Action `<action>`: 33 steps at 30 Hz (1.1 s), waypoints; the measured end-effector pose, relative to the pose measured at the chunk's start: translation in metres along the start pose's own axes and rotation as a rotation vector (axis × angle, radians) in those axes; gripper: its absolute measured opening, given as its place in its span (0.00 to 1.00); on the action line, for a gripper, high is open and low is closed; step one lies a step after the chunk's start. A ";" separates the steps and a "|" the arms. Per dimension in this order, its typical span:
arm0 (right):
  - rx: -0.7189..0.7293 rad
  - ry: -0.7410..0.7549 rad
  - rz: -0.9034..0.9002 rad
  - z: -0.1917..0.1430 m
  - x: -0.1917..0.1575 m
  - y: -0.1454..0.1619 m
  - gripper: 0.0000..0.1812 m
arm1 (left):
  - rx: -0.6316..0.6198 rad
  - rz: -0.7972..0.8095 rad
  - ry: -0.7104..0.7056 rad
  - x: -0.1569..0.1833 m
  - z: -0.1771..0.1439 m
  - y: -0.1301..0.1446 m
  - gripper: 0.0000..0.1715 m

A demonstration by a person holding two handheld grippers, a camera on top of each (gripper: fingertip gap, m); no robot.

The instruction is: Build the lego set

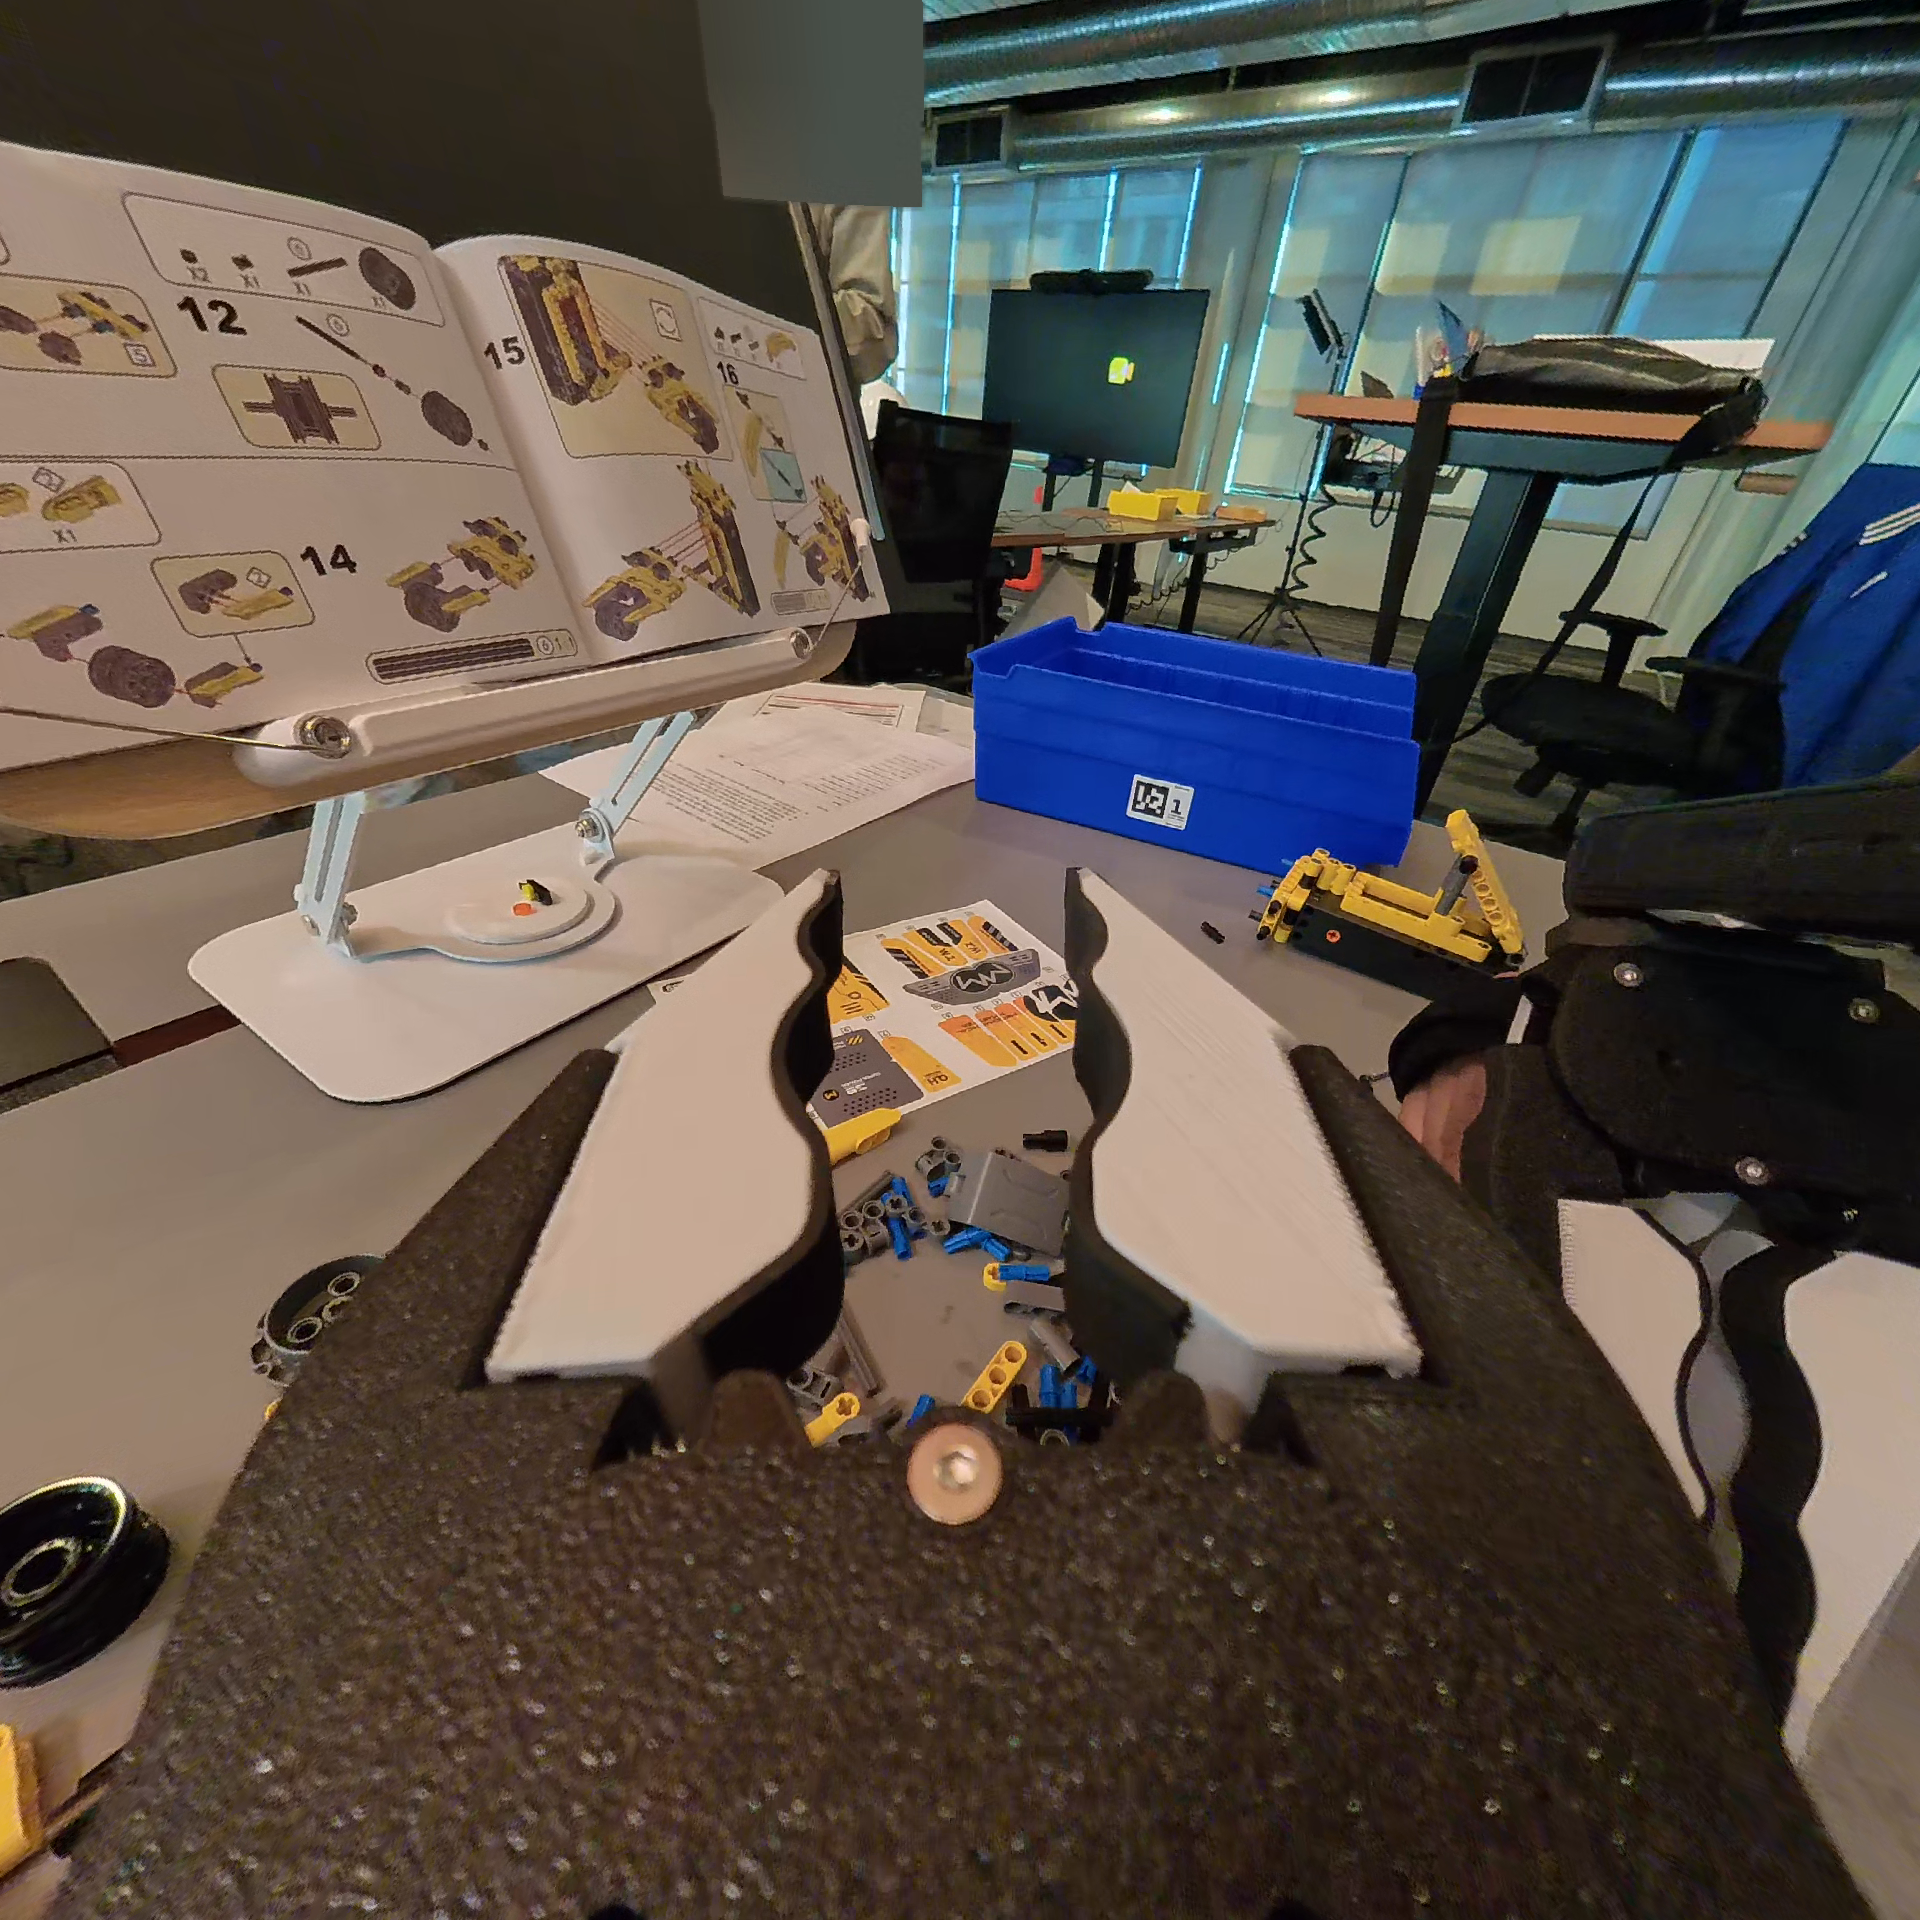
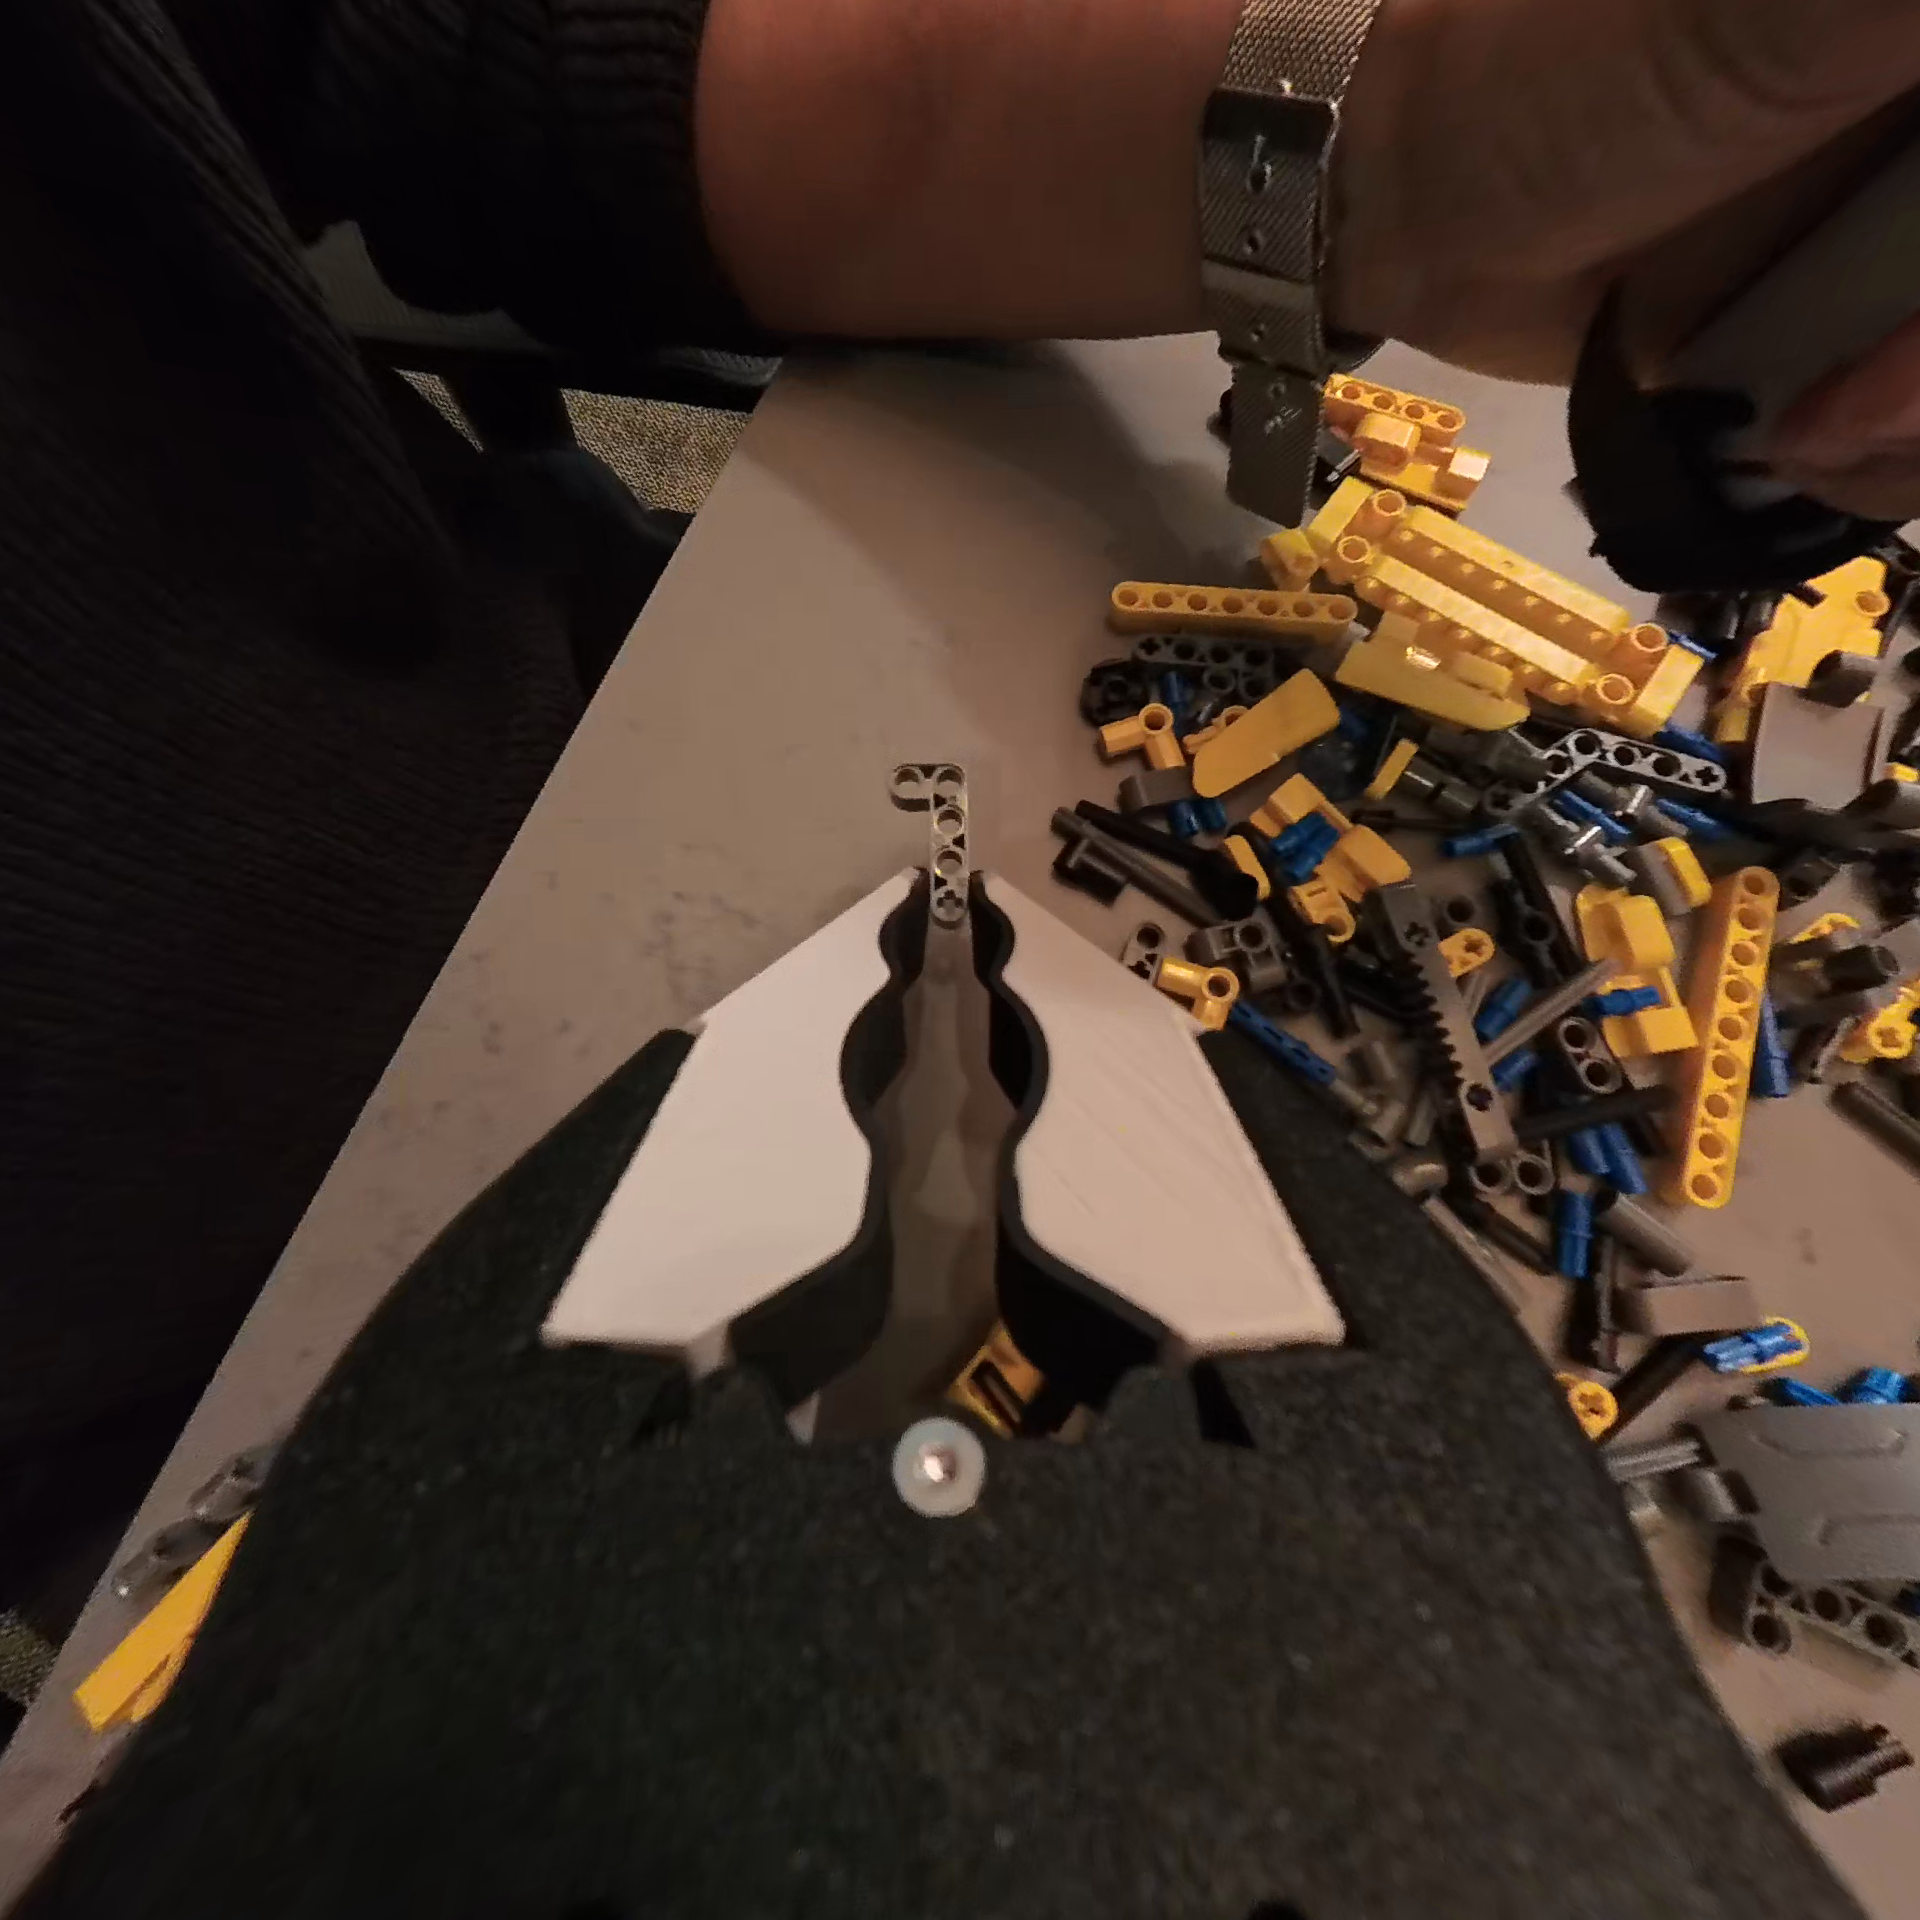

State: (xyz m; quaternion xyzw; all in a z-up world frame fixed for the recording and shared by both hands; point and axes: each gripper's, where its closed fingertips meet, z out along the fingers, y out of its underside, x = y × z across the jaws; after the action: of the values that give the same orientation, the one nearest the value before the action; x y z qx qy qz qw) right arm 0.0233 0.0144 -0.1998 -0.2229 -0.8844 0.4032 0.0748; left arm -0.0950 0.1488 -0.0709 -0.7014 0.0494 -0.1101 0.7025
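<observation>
My left gripper (image 1: 951, 914) hangs over the grey tabletop (image 1: 208, 1174) with its jaws spread wide apart and nothing between them. Below the gap lies a scatter of small grey, blue and yellow building pieces (image 1: 956, 1226), and just beyond it a yellow-and-orange sticker sheet (image 1: 966, 997) lies flat. To the left, an open instruction booklet (image 1: 416, 436) rests tilted on a white stand (image 1: 457, 966). Farther back on the right sits a blue bin (image 1: 1195, 727), and near its front corner a partly built yellow-and-black model (image 1: 1392, 914). A black wheel (image 1: 73, 1569) lies at the left edge, near the gripper's body.

My right gripper (image 2: 948, 883) has its jaws closed on a thin grey L-shaped beam (image 2: 940, 821), gripped along its long arm, with the short arm sticking out past the tips and bent to the left. It is held above a bare stretch of tabletop (image 2: 831, 623) close to the edge. To its right spreads a dense pile of loose parts (image 2: 1507, 883): yellow beams, blue pins, black axles, grey connectors. A long yellow beam with a row of holes (image 2: 1730, 1039) stands out at the pile's right side. Above the pile a forearm crosses the right wrist view, wearing a metal mesh watch strap (image 2: 1268, 260).
</observation>
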 end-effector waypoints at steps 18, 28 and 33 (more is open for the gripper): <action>0.148 0.194 0.181 -0.039 0.050 -0.006 0.04 | 0.001 0.009 0.002 0.001 0.000 -0.001 0.25; 0.944 0.049 0.567 -0.171 0.084 -0.037 0.04 | 0.076 0.054 0.249 0.049 -0.008 -0.018 0.25; 0.952 -0.155 0.592 -0.166 0.064 -0.047 0.04 | 0.007 0.056 0.423 0.084 -0.004 -0.001 0.25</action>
State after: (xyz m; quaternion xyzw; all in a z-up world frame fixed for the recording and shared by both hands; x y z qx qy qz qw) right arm 0.0025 0.1300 -0.0577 -0.3727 -0.5076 0.7767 -0.0143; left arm -0.0147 0.1265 -0.0624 -0.6585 0.2151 -0.2354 0.6816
